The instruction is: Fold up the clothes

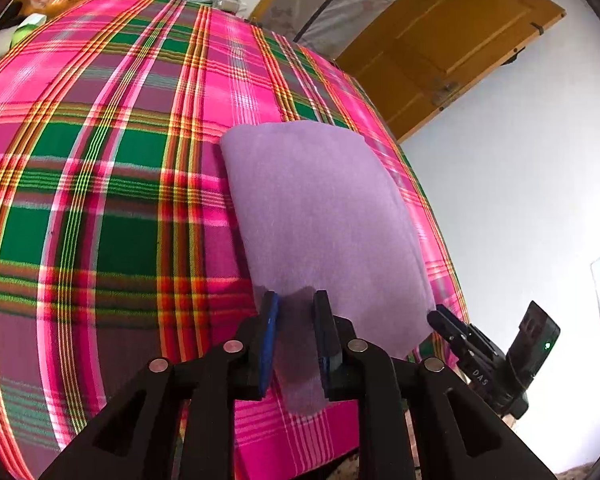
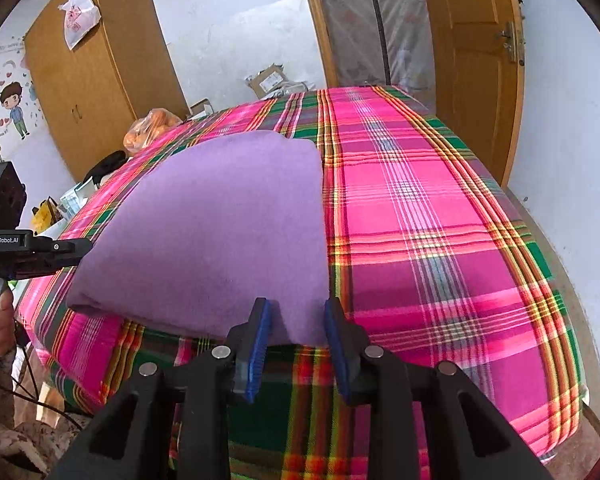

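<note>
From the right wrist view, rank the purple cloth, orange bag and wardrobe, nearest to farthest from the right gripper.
1. purple cloth: its near corner lies between the right gripper fingers.
2. orange bag: beyond the bed's far left edge.
3. wardrobe: against the back wall, left.

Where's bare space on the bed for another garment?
Free: plaid sheet between the purple folded cloth and the door-side edge, plus the wide stretch on the cloth's other side. Crowded: the far corner with the orange bag and boxes.
</note>
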### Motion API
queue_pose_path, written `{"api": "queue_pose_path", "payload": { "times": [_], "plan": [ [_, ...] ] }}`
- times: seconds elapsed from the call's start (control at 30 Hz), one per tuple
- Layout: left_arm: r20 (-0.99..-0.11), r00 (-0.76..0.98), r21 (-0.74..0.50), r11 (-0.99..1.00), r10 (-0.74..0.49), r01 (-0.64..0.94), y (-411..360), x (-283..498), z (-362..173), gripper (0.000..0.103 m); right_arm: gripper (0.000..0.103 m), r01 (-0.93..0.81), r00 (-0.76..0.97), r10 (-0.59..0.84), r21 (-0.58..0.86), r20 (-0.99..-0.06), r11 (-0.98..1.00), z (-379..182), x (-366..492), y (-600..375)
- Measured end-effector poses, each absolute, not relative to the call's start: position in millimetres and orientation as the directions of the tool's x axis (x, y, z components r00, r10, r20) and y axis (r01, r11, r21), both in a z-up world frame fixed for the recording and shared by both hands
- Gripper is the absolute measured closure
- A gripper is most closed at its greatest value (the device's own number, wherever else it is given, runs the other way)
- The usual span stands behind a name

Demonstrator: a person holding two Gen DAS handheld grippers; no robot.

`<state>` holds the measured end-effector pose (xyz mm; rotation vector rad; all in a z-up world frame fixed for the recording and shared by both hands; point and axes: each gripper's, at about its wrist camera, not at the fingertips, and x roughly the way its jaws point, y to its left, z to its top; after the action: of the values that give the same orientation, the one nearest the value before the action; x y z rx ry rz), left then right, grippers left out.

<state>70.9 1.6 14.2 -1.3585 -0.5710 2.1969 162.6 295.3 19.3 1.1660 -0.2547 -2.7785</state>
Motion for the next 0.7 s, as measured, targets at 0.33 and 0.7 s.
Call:
{"api": "queue_pose_path", "payload": {
  "times": [0.33, 0.7],
  "plan": [
    [-0.671, -0.312, -0.69, -0.721, 0.673, -0.071, -20, 43, -1, 0.057, 0.071, 0.042, -0.664, -0.273, 0.33, -0.696, -0.943, 28, 121, 331],
    [-0.622, -0.194, -0.769, -0.638, 0.759, -0.035, -7, 9, -21, 0.048, 0.061, 0.068, -0.577, -0.498, 0.569, -0.647, -0.819, 3, 61, 352]
  ]
}}
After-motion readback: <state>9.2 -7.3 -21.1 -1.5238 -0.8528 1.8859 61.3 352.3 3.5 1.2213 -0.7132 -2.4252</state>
